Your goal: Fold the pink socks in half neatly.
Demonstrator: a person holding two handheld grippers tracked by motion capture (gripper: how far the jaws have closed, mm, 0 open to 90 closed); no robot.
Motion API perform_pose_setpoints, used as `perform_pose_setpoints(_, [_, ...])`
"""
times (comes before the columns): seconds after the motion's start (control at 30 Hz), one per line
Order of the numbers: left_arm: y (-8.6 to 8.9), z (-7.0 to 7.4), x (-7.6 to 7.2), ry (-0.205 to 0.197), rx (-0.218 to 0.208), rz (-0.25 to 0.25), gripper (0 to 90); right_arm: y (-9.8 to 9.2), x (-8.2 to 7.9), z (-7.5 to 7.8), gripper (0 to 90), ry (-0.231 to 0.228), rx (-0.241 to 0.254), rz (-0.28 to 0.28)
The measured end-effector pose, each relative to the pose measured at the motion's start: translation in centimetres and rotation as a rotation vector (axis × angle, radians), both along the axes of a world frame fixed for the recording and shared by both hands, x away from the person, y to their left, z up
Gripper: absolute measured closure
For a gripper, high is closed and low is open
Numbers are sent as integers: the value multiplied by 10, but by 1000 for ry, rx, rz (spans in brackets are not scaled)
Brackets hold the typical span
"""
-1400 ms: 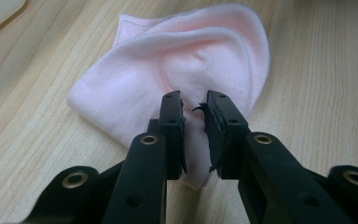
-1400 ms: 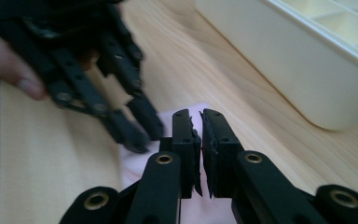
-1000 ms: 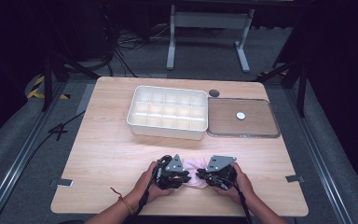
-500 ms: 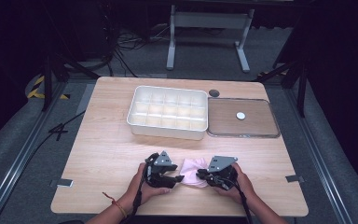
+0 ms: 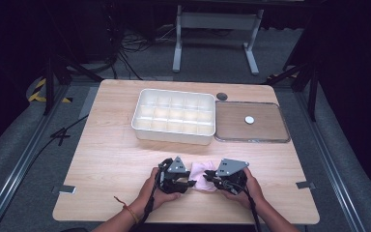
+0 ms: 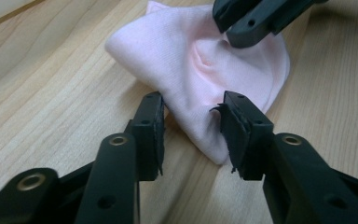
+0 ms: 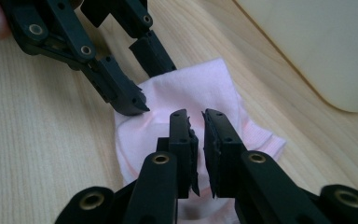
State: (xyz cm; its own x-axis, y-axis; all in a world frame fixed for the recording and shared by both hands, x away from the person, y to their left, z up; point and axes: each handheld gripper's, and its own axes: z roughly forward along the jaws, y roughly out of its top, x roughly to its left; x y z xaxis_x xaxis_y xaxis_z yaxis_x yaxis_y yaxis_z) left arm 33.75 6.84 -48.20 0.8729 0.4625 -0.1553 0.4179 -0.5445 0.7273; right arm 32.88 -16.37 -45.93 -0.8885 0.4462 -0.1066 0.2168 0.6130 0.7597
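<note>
A white compartment tray [image 5: 174, 116] sits beside a flat brown lid [image 5: 265, 128].

the wooden table [image 5: 111, 159] is showing a pale tan with fine straight grain. on it a folded cloth [image 5: 204, 175] is showing soft pink, plain, with a finely ribbed band at one edge. beyond the cloth a compartment tray [image 5: 174, 116] is looking off-white, and just beside it a flat lid [image 5: 251, 122] is looking brown with a clear rim and a white disc [image 5: 249, 119] in its middle. the left gripper [image 6: 191, 128] and the right gripper [image 7: 198, 126], either side of the cloth, are showing matte black jaws with brass-coloured rivets and grey top plates
</note>
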Motion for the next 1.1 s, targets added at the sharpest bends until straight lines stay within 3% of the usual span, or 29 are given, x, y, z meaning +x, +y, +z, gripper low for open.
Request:
perform_pose_setpoints(0.1, [0,0,1,26,-8,3,667,-2,2,-5,811,23,-48,1])
perform_pose_setpoints(0.4, [-1,0,4,61,-40,-3,800,-1,6,-13,819,64,-36,0])
perform_pose_setpoints(0.57, [-2,3,4,53,-45,3,820,0,7,-13,827,67,-39,-1])
perform_pose_setpoints(0.93, [0,10,4,19,-104,11,825,11,9,-13,837,56,-43,-3])
perform_pose_setpoints(1.1, [2,13,6,20,-104,15,823,16,9,-13,837,50,-47,-6])
